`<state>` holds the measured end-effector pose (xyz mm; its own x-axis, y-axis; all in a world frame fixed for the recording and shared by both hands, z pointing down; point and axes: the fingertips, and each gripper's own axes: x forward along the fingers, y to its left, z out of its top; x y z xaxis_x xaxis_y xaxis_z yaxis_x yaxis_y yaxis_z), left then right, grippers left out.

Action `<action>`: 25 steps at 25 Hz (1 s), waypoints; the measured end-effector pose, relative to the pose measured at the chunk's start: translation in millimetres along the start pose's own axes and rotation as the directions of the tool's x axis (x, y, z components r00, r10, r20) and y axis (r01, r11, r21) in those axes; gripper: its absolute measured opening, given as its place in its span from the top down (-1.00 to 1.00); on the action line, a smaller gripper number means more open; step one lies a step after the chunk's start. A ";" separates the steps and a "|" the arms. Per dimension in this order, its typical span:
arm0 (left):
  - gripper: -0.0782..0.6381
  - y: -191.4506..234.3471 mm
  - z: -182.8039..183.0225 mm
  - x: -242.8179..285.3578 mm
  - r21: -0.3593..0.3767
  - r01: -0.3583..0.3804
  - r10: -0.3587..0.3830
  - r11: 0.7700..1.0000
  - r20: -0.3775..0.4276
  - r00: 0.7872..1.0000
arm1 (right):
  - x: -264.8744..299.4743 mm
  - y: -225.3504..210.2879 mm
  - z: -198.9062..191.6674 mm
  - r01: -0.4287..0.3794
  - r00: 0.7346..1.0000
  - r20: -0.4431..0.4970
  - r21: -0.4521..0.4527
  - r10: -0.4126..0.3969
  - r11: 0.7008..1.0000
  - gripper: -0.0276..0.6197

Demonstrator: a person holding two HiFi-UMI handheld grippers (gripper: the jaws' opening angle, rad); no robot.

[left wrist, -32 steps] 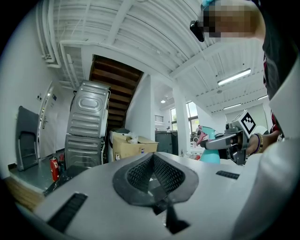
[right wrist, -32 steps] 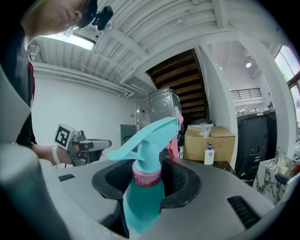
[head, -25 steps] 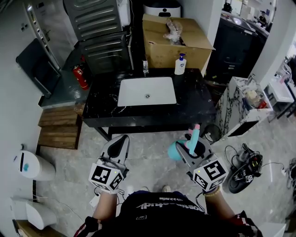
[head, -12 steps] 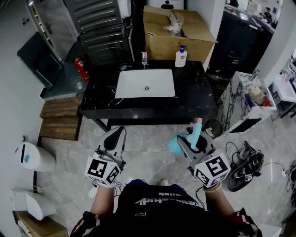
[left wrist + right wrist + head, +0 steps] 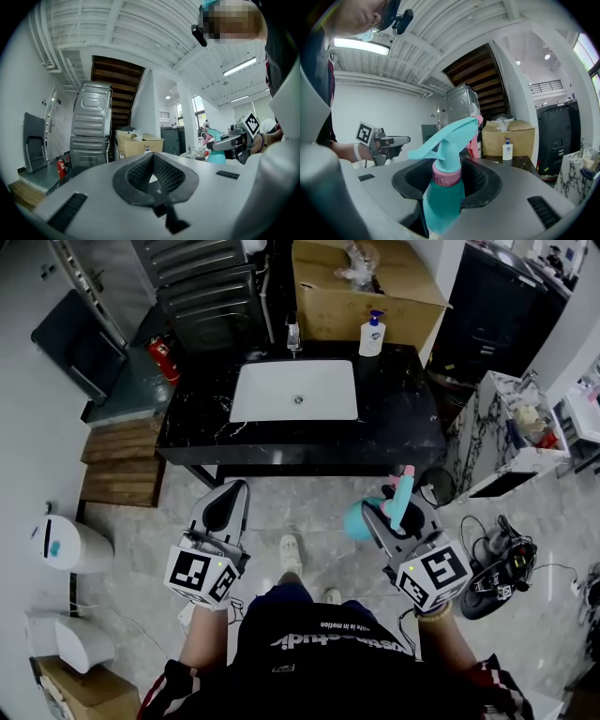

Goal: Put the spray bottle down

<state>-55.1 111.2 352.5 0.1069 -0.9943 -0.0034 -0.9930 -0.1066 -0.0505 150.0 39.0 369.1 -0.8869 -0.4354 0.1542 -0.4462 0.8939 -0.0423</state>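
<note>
The spray bottle (image 5: 357, 519) is teal with a pink collar and nozzle tip. It stands upright between the pads of my right gripper (image 5: 388, 513), which is shut on its body just under the collar (image 5: 443, 178). I hold it in the air above the tiled floor, short of the black counter (image 5: 394, 427). My left gripper (image 5: 228, 499) hovers level at the left, its jaws together and nothing in them (image 5: 152, 159). In the left gripper view the bottle (image 5: 216, 157) shows at the far right.
The counter holds a white sink (image 5: 298, 390), a tap (image 5: 293, 334) and a soap dispenser (image 5: 372, 334). Behind it stands a cardboard box (image 5: 347, 287). Wooden pallets (image 5: 117, 470) and a fire extinguisher (image 5: 161, 357) are at left; a marble cabinet (image 5: 497, 437) and cables (image 5: 497, 563) at right.
The person has stepped toward the counter, one shoe now showing ahead. Both grippers came forward with them. The bottle stays gripped in the right gripper.
</note>
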 end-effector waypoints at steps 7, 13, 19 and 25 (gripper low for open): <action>0.74 41.6 -12.4 54.1 -0.017 0.039 -0.039 0.999 0.019 0.999 | 52.4 -22.4 8.0 0.024 1.000 -0.012 -0.026 -0.025 0.999 0.30; 0.74 120.2 -12.4 112.2 -0.022 0.060 -0.059 0.998 0.043 0.997 | 138.1 -49.0 31.2 0.067 0.998 0.005 -0.027 -0.067 0.997 0.30; 0.74 203.9 -5.5 157.4 -0.023 0.076 -0.075 0.997 0.065 0.995 | 220.0 -55.5 64.5 0.088 0.996 0.026 -0.060 -0.086 0.994 0.30; 0.74 250.2 -3.5 185.6 -0.013 0.102 -0.100 0.995 0.083 0.991 | 269.9 -64.3 80.6 0.131 0.991 0.036 -0.078 -0.129 0.988 0.30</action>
<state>-283.9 -100.0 342.7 0.2097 -0.9744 -0.0815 -0.9776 -0.2072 -0.0380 -70.3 -144.6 333.9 -0.8258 -0.5503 0.1232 -0.5479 0.8347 0.0555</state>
